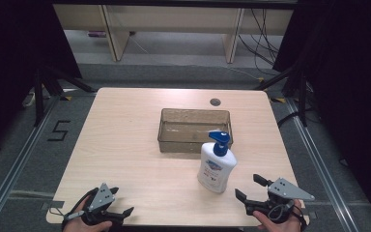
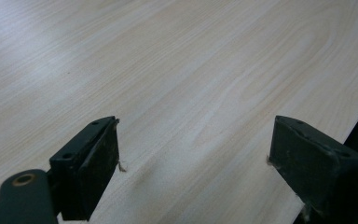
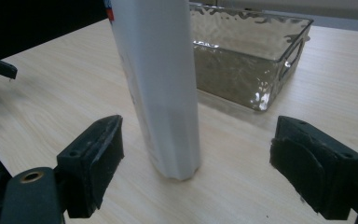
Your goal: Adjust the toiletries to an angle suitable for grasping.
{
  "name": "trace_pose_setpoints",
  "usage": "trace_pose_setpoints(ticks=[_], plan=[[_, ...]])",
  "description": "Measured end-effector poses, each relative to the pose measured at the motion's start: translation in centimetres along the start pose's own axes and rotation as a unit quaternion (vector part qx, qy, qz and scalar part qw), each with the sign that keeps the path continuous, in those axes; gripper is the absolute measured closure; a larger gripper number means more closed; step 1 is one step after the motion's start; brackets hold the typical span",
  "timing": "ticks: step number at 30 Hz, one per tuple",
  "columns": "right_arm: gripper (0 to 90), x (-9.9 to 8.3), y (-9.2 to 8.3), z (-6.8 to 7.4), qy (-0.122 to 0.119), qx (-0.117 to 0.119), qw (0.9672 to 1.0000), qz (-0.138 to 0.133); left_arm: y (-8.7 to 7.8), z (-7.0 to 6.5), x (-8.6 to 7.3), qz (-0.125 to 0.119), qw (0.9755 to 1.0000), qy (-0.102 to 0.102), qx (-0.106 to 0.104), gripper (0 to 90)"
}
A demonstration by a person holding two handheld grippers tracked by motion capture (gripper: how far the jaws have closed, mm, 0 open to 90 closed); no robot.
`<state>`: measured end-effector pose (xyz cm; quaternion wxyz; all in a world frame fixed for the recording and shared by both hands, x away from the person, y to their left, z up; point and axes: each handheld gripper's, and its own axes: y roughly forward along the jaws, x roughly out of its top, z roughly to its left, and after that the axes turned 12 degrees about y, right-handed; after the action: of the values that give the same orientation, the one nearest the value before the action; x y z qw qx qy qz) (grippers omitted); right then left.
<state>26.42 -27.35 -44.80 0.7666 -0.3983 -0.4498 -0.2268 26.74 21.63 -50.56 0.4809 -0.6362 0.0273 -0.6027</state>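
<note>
Counted: 1 pump bottle (image 1: 216, 166), white w/ blue pump head, upright; 1 clear tray (image 1: 194, 131), textured glass-like walls, nothing seen inside; 2 grippers.

Bottle stood at approx 5 o'clock of table (image 1: 125, 145) centre, just beside tray's near wall, at tray's 5 o'clock; could not tell if touching. In right gripper view, bottle (image 3: 161, 84) rose between the jaws but farther off, tray (image 3: 247, 51) behind it toward 1 o'clock.

Surface: light wood-grain tabletop, rounded corners, small round cable port (image 1: 215, 102) at 12 o'clock edge. Room: grey floor, "5" marked (image 1: 58, 130) at 9 o'clock, pale desk legs and loose cables at 12, dark curtains both sides.

Left gripper (image 1: 118, 205) at 7 o'clock edge, held in a hand (image 1: 89, 217), pointed roughly 3 o'clock, low over table; jaws spread wide, gripping nothing, bare wood (image 2: 177, 93) between them.

Right gripper (image 1: 249, 187) at 5 o'clock edge, held in a hand (image 1: 275, 223), aimed toward 10 o'clock at bottle; jaws spread wide, clear of bottle, not touching.
</note>
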Motion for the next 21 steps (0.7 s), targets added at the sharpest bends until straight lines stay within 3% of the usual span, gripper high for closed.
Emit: trace_pose_setpoints(ticks=[1, 5, 6, 11, 14, 15, 17, 21], plan=[[17.7, 0.2, -0.1, -0.1, -0.012, 0.0, 0.9999, 0.003, 0.0, 0.0, 0.0, 0.0, 1.0, -0.001, 0.0, 15.2], [18.1, 0.8, -0.1, 0.3, -0.023, 0.003, 0.9997, -0.006, 0.0, 0.1, 0.0, 0.012, 0.9999, 0.005, 0.005, 15.2], [18.1, 0.9, -0.1, 0.6, -0.013, 0.005, 0.9999, -0.007, 0.0, 0.1, 0.0, 0.009, 1.0, 0.003, 0.004, 15.2], [18.8, 1.4, -0.1, 0.9, -0.02, 0.008, 0.9997, -0.006, 0.1, 0.1, 0.0, 0.008, 0.9999, 0.005, 0.009, 15.2], [18.8, 1.6, 0.0, 1.0, -0.024, 0.007, 0.9997, -0.005, -0.1, 0.1, 0.0, 0.005, 1.0, 0.002, 0.001, 15.2], [18.8, 1.6, 0.0, 1.3, -0.014, 0.01, 0.9999, -0.002, -0.1, 0.1, 0.0, 0.005, 1.0, 0.002, 0.002, 15.2], [19.0, 1.7, 0.2, 1.2, -0.03, 0.01, 0.9995, -0.006, -0.1, 0.0, 0.0, 0.006, 1.0, 0.002, 0.004, 15.2], [20.2, 2.2, 0.1, 1.4, -0.027, 0.012, 0.9994, -0.017, 0.0, 0.1, 0.0, 0.01, 0.9999, 0.009, 0.007, 15.2]])
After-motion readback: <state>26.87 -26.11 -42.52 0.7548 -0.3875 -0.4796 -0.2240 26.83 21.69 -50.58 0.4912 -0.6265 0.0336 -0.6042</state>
